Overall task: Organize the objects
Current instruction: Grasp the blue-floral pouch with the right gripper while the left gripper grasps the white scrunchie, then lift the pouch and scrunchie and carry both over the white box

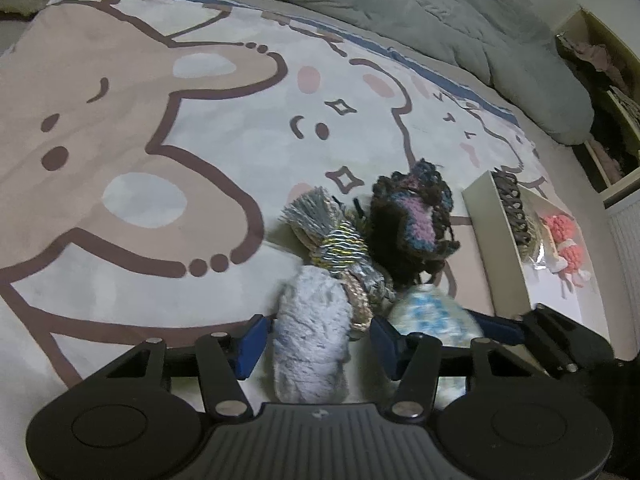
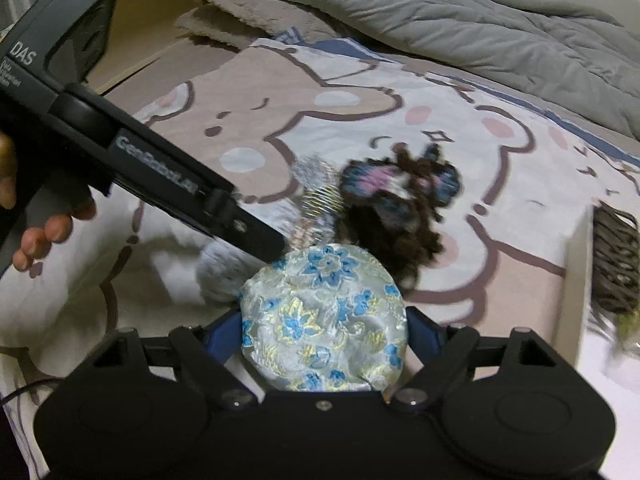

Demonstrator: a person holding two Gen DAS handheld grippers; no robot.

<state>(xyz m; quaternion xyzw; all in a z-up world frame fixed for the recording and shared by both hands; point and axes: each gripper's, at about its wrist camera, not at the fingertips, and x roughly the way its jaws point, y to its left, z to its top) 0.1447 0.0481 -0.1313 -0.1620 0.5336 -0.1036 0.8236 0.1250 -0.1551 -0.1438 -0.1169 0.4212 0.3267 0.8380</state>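
left wrist view: the left tongs [image 1: 316, 340] sit over a fluffy grey roll [image 1: 310, 336], blue pads on either side of it. the right-hand pad looks clear of the fur, so i read them as spread around the roll and not yet pinching, though blur makes the contact hard to judge. the roll lies on the bed [image 1: 120, 160] at the near end of a small heap, touching a striped scrunchie [image 1: 340, 246] and close to a dark knitted piece [image 1: 408, 224]. risk, as i judge it: a lift could drag the scrunchie along, since the pieces press together, and soft fur can slip out of a shallow grip. the white box [image 1: 496, 248] stands just right of the heap with a braided band and a pink toy inside. its near wall is an edge to clear. left of the heap the bedspread is open.

right wrist view: the right tongs [image 2: 324, 332] flank a round floral pouch [image 2: 324, 316], pads at both its sides and apparently pinching it. the left tool's arm [image 2: 160, 160] crosses just above and left of the pouch, its tip touching or nearly touching the pouch's top edge. risk: raising either hand could knock the two tools together or nudge the pouch loose. the box wall [image 2: 580, 260] lies to the right, with bare bedspread between it and the pouch.
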